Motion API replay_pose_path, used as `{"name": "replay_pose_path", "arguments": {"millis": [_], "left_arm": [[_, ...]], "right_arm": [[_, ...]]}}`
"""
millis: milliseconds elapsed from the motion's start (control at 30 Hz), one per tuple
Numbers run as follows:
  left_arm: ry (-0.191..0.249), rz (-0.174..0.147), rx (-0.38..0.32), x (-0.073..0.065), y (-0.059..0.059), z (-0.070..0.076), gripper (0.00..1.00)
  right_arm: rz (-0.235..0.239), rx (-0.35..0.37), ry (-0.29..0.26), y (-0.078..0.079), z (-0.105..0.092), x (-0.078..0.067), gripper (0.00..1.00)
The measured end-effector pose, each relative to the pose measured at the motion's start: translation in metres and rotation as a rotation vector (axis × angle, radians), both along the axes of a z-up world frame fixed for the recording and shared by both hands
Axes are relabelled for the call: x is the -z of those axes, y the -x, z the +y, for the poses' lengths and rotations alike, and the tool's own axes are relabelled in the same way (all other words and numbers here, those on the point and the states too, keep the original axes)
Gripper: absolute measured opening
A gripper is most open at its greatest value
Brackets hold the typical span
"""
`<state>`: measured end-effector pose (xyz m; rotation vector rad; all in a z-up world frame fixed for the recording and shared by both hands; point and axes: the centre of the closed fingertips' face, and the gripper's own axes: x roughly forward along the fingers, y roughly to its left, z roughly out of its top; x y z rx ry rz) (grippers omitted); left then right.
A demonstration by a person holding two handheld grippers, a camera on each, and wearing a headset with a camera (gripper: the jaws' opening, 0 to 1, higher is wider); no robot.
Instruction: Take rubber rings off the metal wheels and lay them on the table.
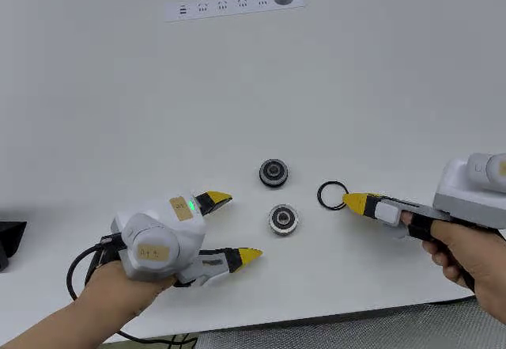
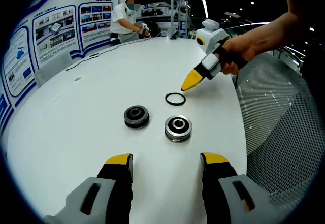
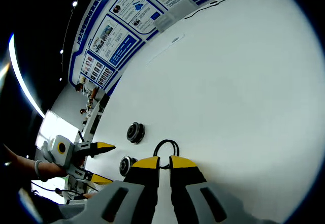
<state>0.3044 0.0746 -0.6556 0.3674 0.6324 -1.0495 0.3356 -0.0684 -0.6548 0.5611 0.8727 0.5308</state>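
One rubber ring (image 1: 319,195) already lies flat on the white worktop (image 1: 142,104), just to the right of the two metal wheels and clear of both, probably so that it will not be knocked while the wheels are worked on. The right tongs (image 1: 352,201) reach in level from the right with their yellow tips at the ring's near edge. In the right gripper view the two tips are drawn almost together, with a dark bit of the ring showing in the slit between them. Whether they pinch it or only touch it I cannot tell. The nearer wheel (image 1: 283,219) shows a bright bare rim, so the ring looks to be the one that belonged to it. The farther wheel (image 1: 273,172) is dark all round its edge and seems to keep its ring, which would leave about half the job to do. Both wheels lie flat, close together but apart, between the two hands. The left tongs (image 1: 239,225) hover low at the front left, spread wide and holding nothing. They point at the wheels, likely ready to steady the dark one. A power strip (image 1: 235,5) lies far back, well apart from all this.
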Motion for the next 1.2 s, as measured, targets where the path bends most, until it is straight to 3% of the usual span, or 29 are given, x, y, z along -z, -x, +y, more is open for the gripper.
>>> {"name": "replay_pose_path", "arguments": {"millis": [167,367,800,1200], "left_arm": [[0.003,-0.002,0.0,-0.001,-0.001,-0.001,0.54],[0.013,-0.012,-0.013,-0.005,-0.008,-0.001,0.53],[0.031,-0.038,-0.044,-0.016,-0.034,-0.006,0.44],[0.031,-0.067,-0.024,-0.021,-0.05,-0.018,0.36]], "right_arm": [[-0.009,0.004,0.016,-0.001,-0.005,0.001,0.15],[-0.014,0.003,0.011,-0.002,-0.005,-0.001,0.15],[-0.046,-0.035,-0.025,-0.017,0.019,-0.012,0.15],[-0.065,-0.064,-0.043,-0.027,0.035,-0.017,0.15]]}}
